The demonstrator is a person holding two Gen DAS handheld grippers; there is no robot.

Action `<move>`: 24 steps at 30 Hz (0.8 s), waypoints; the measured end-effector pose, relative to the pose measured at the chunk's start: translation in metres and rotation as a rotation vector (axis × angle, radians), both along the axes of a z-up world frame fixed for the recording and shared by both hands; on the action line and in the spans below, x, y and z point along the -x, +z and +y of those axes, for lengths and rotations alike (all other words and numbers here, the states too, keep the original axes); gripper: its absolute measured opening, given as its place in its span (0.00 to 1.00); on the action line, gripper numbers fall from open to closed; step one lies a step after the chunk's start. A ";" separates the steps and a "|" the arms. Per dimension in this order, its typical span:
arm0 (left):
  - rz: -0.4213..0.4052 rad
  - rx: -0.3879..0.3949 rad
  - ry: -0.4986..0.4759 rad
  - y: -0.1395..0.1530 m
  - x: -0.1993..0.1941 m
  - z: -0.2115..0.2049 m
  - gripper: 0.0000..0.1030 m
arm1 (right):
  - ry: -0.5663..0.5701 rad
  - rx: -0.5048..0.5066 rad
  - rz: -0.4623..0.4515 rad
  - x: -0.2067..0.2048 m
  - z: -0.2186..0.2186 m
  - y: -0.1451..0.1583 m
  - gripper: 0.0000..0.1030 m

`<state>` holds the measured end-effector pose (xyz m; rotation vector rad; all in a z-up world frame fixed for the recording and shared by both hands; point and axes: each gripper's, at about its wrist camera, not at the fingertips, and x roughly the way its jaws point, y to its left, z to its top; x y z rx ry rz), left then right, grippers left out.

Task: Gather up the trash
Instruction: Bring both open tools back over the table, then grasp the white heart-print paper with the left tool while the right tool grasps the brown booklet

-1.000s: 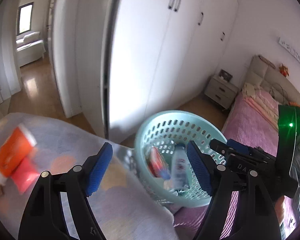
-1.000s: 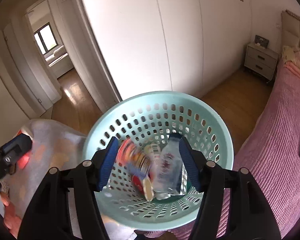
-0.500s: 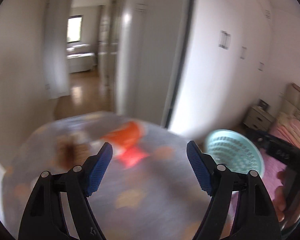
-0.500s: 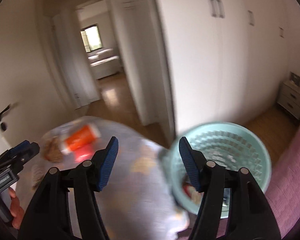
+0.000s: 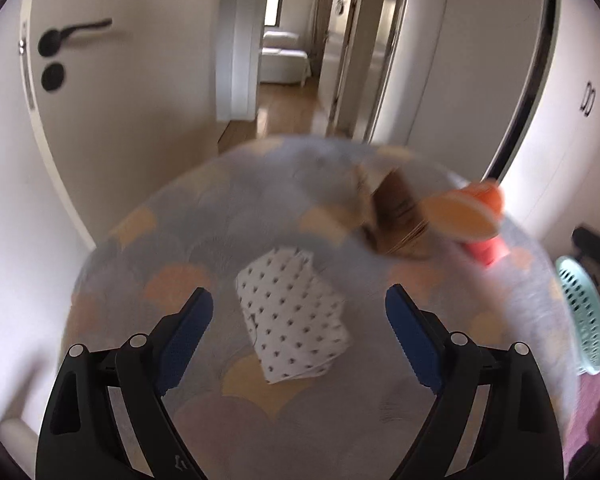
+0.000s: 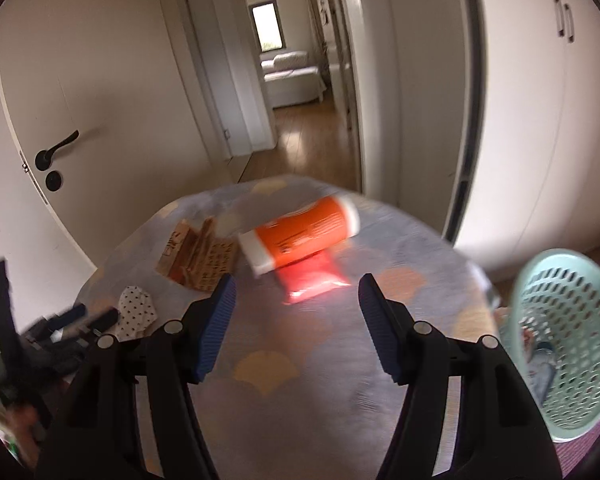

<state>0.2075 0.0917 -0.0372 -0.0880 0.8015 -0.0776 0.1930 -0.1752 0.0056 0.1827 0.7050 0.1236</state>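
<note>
The left gripper [image 5: 299, 328] points steeply down at the tabletop with its blue ribbed pads spread wide; its jaws have just been opening, and a folded white tissue with dark dots [image 5: 290, 316] lies flat on the cloth in the gap between them, touched by neither pad. In the right wrist view this same gripper shows at the lower left as a dark, blurred shape beside that tissue, with part of the person's hand [image 6: 20, 416] beneath it. The right gripper [image 6: 294, 322] also tilts downward, jaws parted and nothing between the pads; it hangs over bare cloth, short of a thin red packet [image 6: 314, 280] and an orange cylindrical container with white ends [image 6: 300, 236] that lies on its side partly over the packet. Left of the container sits a brown cardboard piece with dark printing [image 6: 198, 260], creased and standing a little off the cloth. All of this rests on a round table [image 6: 400, 380] covered in a pale lilac cloth with a scalloped pattern in orange and yellow. At the table's right edge stands a mint-green perforated plastic basket [image 6: 568, 344] with some items inside. Behind are a white door with a black lever handle [image 6: 56, 148], white wardrobe doors [image 6: 560, 120], and a hallway with wooden flooring.
</note>
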 end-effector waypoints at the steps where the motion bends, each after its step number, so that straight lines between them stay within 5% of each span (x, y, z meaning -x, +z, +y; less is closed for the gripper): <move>1: 0.007 -0.001 -0.001 -0.005 -0.001 0.003 0.83 | 0.008 -0.004 0.008 -0.005 0.007 -0.001 0.58; 6: 0.018 0.001 -0.006 -0.018 -0.008 0.007 0.77 | 0.040 0.002 0.021 -0.025 0.035 -0.005 0.58; 8: 0.024 -0.020 0.006 -0.025 -0.006 0.004 0.63 | 0.067 0.024 0.028 -0.032 0.053 -0.006 0.58; 9: 0.031 -0.046 0.006 -0.026 -0.007 0.001 0.48 | 0.080 0.029 0.028 -0.035 0.060 -0.007 0.58; 14: 0.022 -0.050 0.028 -0.021 -0.006 0.003 0.35 | 0.141 0.026 0.050 -0.053 0.097 -0.014 0.58; 17: -0.010 -0.032 0.044 -0.017 -0.002 0.006 0.16 | 0.132 0.040 0.092 -0.067 0.109 -0.024 0.58; 24: -0.116 0.014 0.025 -0.007 0.018 0.002 0.15 | 0.123 0.044 0.147 -0.089 0.120 -0.047 0.43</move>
